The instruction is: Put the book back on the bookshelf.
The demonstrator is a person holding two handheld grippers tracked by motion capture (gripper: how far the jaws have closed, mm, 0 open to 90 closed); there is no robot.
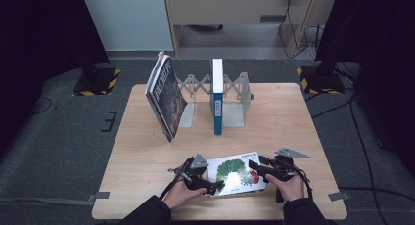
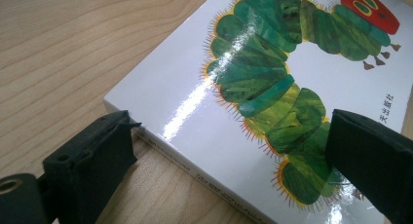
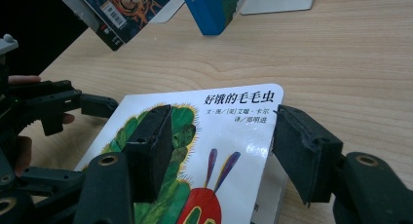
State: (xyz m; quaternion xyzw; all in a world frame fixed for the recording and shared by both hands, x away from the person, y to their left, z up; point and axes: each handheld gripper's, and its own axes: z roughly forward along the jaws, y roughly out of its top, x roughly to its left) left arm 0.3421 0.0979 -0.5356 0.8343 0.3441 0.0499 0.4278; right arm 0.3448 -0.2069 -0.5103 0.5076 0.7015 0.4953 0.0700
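A white picture book (image 1: 235,172) with a green caterpillar on its cover lies flat near the table's front edge. My left gripper (image 1: 215,185) is at the book's near left corner. In the left gripper view (image 2: 234,131) one jaw sits on the wood beside the spine and the other over the cover (image 2: 195,102). My right gripper (image 1: 254,167) reaches in from the book's right end. Its jaws (image 3: 222,114) straddle that edge, one over the cover (image 3: 229,131) and one just outside it. Both grippers are open.
At the back of the wooden table (image 1: 293,117) stands a metal expanding book rack (image 1: 237,90). An upright blue and white book (image 1: 217,95) stands in it, and dark books (image 1: 166,95) lean at its left. Black stands flank the table.
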